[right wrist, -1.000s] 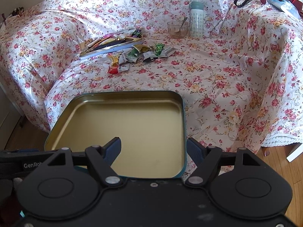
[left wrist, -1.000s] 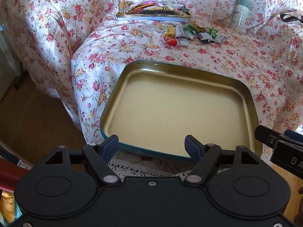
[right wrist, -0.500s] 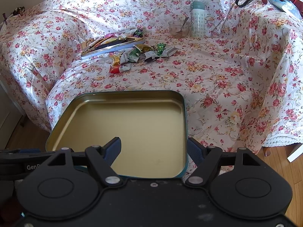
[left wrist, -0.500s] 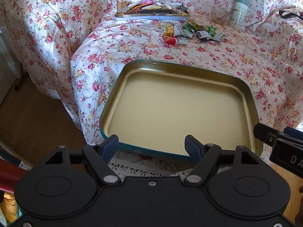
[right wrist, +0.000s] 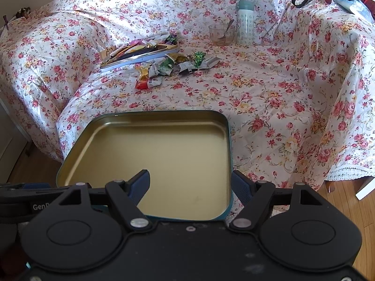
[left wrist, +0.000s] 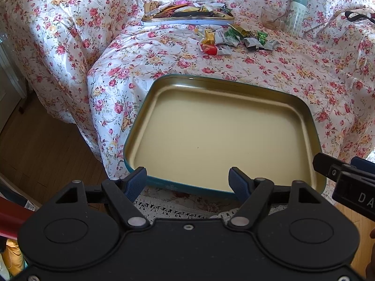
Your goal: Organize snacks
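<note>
Both grippers, left gripper [left wrist: 187, 182] and right gripper [right wrist: 191, 185], gape wide, holding nothing, over the bare tin tray [right wrist: 225, 126] at the cloth's near edge; loose snacks [right wrist: 173, 69] lie unsorted toward the far edge.

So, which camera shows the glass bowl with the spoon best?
The right wrist view. There the glass bowl sits in full sight beside the bottle, and the spoon leaning in it is clear. In the left wrist view the bowl is far off near the upper right, smaller and distorted, its spoon hard to make out.
</note>
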Tool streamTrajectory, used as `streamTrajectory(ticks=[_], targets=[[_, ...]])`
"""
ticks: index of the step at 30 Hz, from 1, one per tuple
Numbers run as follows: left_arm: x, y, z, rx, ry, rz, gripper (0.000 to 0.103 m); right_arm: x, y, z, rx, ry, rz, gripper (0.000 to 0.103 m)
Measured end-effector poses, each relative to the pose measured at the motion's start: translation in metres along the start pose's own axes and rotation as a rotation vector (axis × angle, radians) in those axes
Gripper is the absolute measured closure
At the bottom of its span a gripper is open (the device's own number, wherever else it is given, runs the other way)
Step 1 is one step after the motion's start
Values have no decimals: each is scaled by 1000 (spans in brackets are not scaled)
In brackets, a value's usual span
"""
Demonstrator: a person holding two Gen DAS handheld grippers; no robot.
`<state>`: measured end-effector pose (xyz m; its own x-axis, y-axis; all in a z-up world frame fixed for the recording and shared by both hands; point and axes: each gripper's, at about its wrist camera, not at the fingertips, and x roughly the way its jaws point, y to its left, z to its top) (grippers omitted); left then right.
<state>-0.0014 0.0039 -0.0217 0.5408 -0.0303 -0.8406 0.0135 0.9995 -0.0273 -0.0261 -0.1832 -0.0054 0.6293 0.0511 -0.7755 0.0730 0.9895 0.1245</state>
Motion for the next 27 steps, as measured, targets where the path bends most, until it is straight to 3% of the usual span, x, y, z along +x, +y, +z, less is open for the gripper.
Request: streamTrajectory(ticks=[21,27], targets=[[1,0,-3,5,6,5,26,1,4,-3,-7,7,2,24],[10,-1,-1,13,60,-21,26,5,3,-2,-8,23,8,24]])
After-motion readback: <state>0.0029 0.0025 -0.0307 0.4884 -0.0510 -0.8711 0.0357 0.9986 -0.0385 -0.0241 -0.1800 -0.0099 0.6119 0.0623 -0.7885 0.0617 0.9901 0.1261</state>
